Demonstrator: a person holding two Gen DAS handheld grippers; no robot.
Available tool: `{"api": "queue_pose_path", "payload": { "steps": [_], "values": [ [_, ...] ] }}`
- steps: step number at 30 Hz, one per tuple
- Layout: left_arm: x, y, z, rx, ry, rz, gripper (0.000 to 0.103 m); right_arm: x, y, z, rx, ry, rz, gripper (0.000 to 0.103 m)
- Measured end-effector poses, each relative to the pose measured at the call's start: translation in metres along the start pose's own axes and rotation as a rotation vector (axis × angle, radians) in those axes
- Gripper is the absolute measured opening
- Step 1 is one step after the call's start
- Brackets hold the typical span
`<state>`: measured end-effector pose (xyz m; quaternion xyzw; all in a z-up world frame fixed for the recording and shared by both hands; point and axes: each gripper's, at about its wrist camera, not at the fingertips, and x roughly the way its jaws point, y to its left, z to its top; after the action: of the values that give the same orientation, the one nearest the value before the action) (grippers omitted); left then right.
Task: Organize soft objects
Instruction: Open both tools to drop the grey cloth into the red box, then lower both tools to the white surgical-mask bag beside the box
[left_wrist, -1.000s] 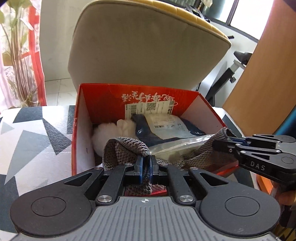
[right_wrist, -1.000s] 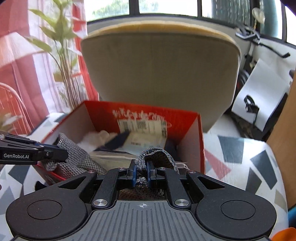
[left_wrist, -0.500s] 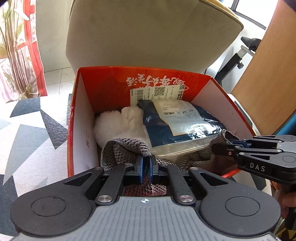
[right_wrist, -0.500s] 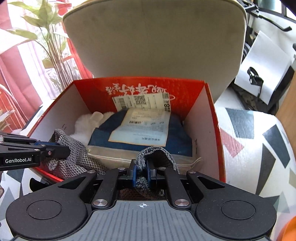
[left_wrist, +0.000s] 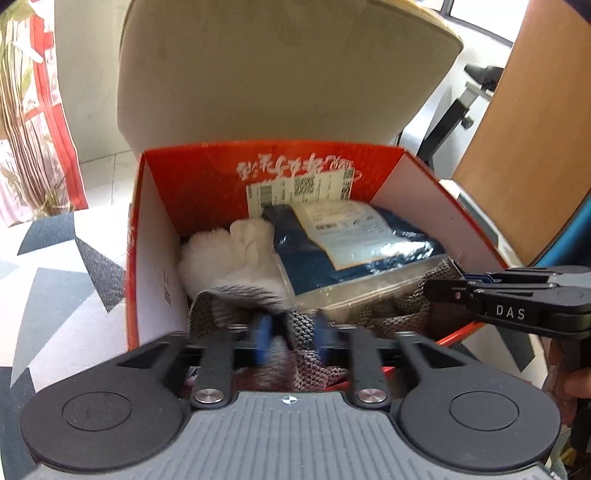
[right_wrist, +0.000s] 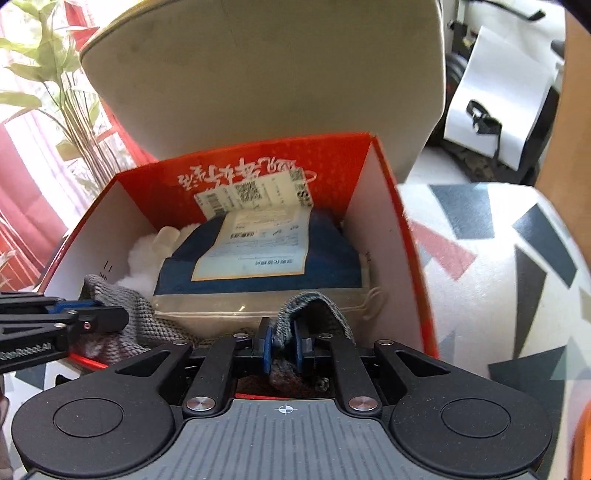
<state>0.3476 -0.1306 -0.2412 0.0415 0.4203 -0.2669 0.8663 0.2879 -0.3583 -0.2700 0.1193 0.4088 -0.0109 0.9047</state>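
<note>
Patterned cloth (left_wrist: 55, 280) in grey, black and white triangles covers the surface under a red cardboard box (left_wrist: 155, 266), with a beige chair back (left_wrist: 280, 74) rising behind the box's far wall.

Left wrist view: my left gripper (left_wrist: 290, 338) sits at the box's near edge. Its jaws have just been opening; the blue pads stand apart, blurred, with the grey knitted cloth (left_wrist: 303, 328) lying loose between them. The cloth drapes over the near wall of the box and runs toward the near right corner, where my right gripper (left_wrist: 443, 290) reaches in from the right side. Deeper in the box, a white fluffy item (left_wrist: 225, 254) lies against the left wall, and a dark blue packet in clear plastic (left_wrist: 354, 251) with a paper label fills the far right part. A shipping label is stuck to the far wall.

Right wrist view: my right gripper (right_wrist: 282, 349) is at the near edge toward the right wall. Its jaws have just been opening a little; the pads are close together with a fold of the grey knitted cloth (right_wrist: 314, 306) between them, and I cannot tell whether they press on it. My left gripper (right_wrist: 107, 317) enters at the near left corner over the same cloth. The blue packet (right_wrist: 258, 266) lies in the middle of the box, the white fluffy item (right_wrist: 144, 254) at its left.
</note>
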Motion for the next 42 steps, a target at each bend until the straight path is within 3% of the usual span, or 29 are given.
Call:
{"api": "queue_pose_path", "payload": {
  "steps": [1, 2, 4, 6, 8, 13, 18, 24, 28, 35, 42],
  "values": [
    [-0.006, 0.0, 0.0, 0.001, -0.022, 0.001, 0.055, -0.005, 0.001, -0.001, -0.007, -0.02, -0.01, 0.021],
    [-0.012, 0.0, 0.0, 0.004, -0.046, 0.002, 0.061, -0.011, 0.003, -0.002, -0.017, -0.045, -0.023, 0.023],
    [-0.025, -0.001, 0.001, 0.009, -0.09, 0.0, 0.064, -0.021, 0.005, -0.004, -0.034, -0.089, -0.035, 0.029],
    [-0.039, -0.002, 0.002, 0.014, -0.129, -0.005, 0.073, -0.032, 0.006, -0.006, -0.043, -0.128, -0.046, 0.046],
    [-0.053, -0.004, 0.001, 0.021, -0.178, 0.01, 0.088, -0.044, 0.01, -0.008, -0.066, -0.175, -0.059, 0.061],
    [-0.086, -0.005, -0.01, 0.031, -0.263, 0.054, 0.091, -0.073, 0.023, -0.022, -0.149, -0.257, -0.03, 0.076],
    [-0.117, 0.003, -0.035, 0.001, -0.328, 0.097, 0.091, -0.095, 0.037, -0.044, -0.208, -0.321, 0.037, 0.098],
    [-0.133, 0.019, -0.081, -0.044, -0.326, 0.137, 0.091, -0.107, 0.043, -0.074, -0.191, -0.33, 0.08, 0.103],
    [-0.132, 0.03, -0.111, -0.082, -0.292, 0.156, 0.097, -0.102, 0.04, -0.095, -0.121, -0.318, 0.095, 0.103],
    [-0.112, 0.048, -0.149, -0.144, -0.196, 0.202, 0.098, -0.079, 0.038, -0.133, -0.061, -0.238, 0.081, 0.103],
    [-0.088, 0.057, -0.167, -0.201, -0.11, 0.191, 0.098, -0.053, 0.044, -0.165, -0.069, -0.143, 0.078, 0.102]
  ]
}}
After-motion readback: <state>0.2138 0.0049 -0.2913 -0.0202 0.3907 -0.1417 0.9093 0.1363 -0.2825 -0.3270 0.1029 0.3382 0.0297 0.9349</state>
